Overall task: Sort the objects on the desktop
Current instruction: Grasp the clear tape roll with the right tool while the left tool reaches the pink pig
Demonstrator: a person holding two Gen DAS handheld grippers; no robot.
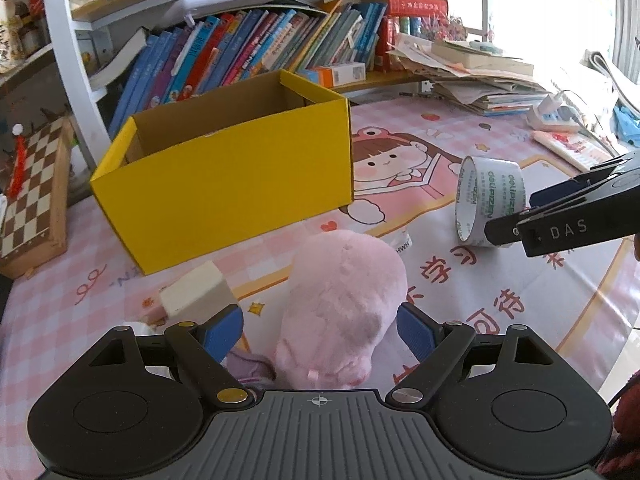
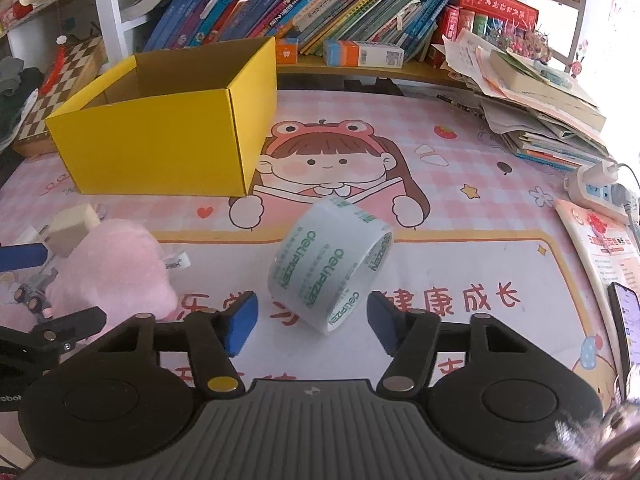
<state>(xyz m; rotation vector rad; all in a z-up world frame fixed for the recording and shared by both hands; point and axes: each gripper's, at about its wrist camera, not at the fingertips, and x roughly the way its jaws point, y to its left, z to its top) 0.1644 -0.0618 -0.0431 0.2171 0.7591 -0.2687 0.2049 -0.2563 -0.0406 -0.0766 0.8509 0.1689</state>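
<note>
Fingers of the left gripper are spread around a pink plush toy lying on the desk. The right gripper is spread around a tape roll standing on edge. A yellow box sits open behind.

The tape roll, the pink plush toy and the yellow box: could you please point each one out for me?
tape roll (image 2: pixel 320 264), right wrist view, on its printed outer band.
pink plush toy (image 1: pixel 344 304), left wrist view, on its fuzzy back.
yellow box (image 1: pixel 240 188), left wrist view, on its near outer wall.
</note>
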